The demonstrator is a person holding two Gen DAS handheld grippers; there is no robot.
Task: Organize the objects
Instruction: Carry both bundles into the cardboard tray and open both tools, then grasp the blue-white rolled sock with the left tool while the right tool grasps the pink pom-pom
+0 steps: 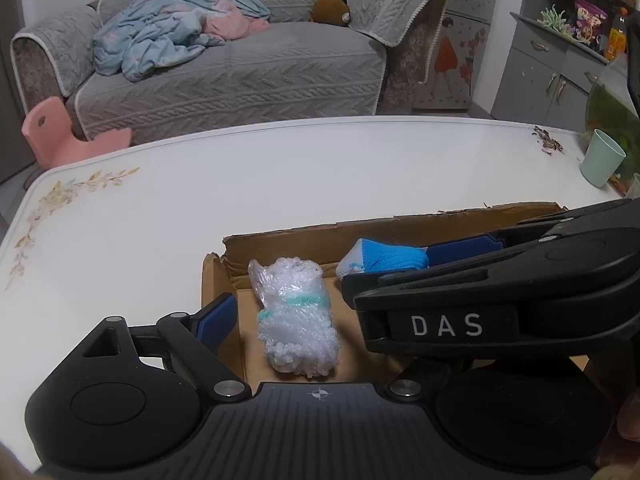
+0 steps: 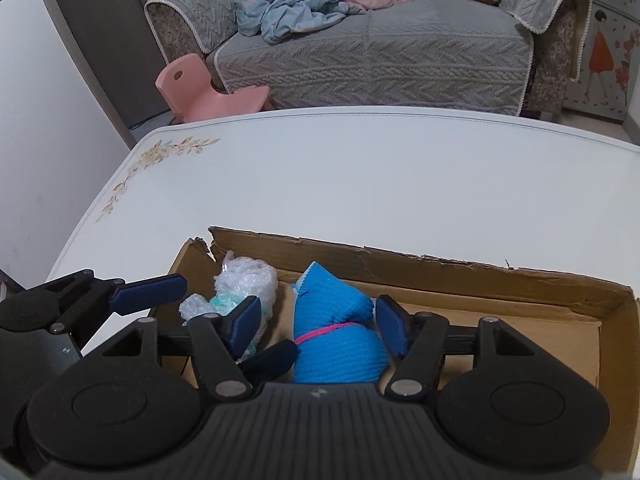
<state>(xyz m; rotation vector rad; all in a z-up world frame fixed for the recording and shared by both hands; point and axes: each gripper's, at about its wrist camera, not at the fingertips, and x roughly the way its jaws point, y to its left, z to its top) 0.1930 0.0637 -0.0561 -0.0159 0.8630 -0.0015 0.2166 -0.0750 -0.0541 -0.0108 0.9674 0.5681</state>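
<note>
Where the two black hand-held grippers lean down over the shallow brown cardboard box (image 2: 460,276), the left gripper (image 1: 292,312) has its blue-padded fingers spread wide, and the crumpled bundle of clear bubble wrap bound with a teal band (image 1: 296,316) lies loose on the box floor between them, touched by neither pad that I can see (the right-hand finger of that gripper is hidden behind the other tool). Just beside it, the right gripper (image 2: 316,326) stands with its jaws partly apart on either side of the bright blue knitted fabric roll tied with a pink band (image 2: 334,336); the right pad sits right at the cloth and the left one stands a little off, so the roll rests in the box rather than being pinched. Both bundles lie side by side toward the left end of the box, the bubble wrap nearest the torn corner. Beyond the box stretches the glossy white table with a faded floral print at its corner (image 1: 280,176), with a mint green plastic cup (image 1: 602,158) near its far right edge. Past the table sits a small pink plastic chair (image 2: 208,90), and behind it a grey quilted sofa (image 2: 380,52) with a heap of pale blue and pink bedding (image 2: 304,4).
</note>
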